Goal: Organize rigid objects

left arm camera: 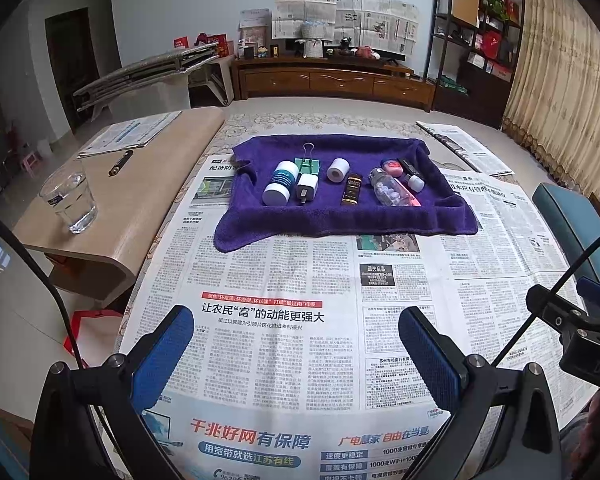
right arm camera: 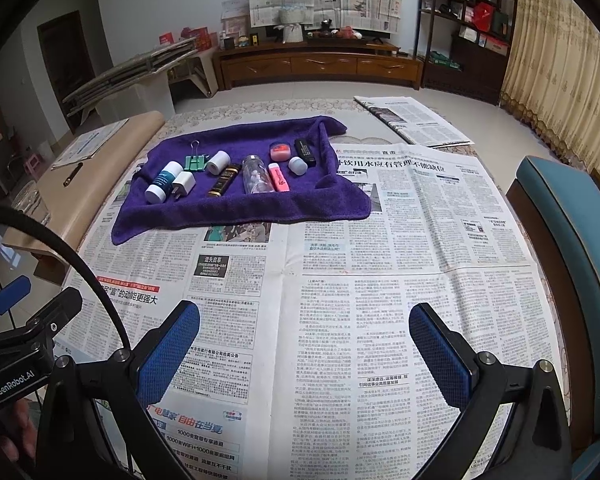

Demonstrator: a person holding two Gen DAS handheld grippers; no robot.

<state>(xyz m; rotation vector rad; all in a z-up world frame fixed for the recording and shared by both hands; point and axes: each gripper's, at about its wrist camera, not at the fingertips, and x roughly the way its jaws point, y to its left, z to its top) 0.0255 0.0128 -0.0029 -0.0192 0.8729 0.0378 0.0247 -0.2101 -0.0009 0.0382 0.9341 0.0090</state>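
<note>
A purple towel (left arm camera: 340, 220) (right arm camera: 220, 212) lies on the newspaper-covered table with several small objects in a row. They include a blue-and-white bottle (left arm camera: 280, 184) (right arm camera: 163, 183), a white charger plug (left arm camera: 307, 188) (right arm camera: 183, 185), a green binder clip (left arm camera: 309, 163) (right arm camera: 196, 160), a white tape roll (left arm camera: 338, 169) (right arm camera: 218, 161), a dark tube (left arm camera: 352, 189) (right arm camera: 224, 181), a clear bottle (left arm camera: 386, 188) (right arm camera: 256, 176) and a pink highlighter (right arm camera: 279, 178). My left gripper (left arm camera: 296, 356) is open and empty, well short of the towel. My right gripper (right arm camera: 304, 356) is open and empty too.
A glass of water (left arm camera: 70, 200) and a black pen (left arm camera: 121, 163) sit on the beige side table (left arm camera: 148, 184) at left. A teal chair (right arm camera: 572, 248) stands at right. A folded newspaper (right arm camera: 412, 120) lies beyond the towel.
</note>
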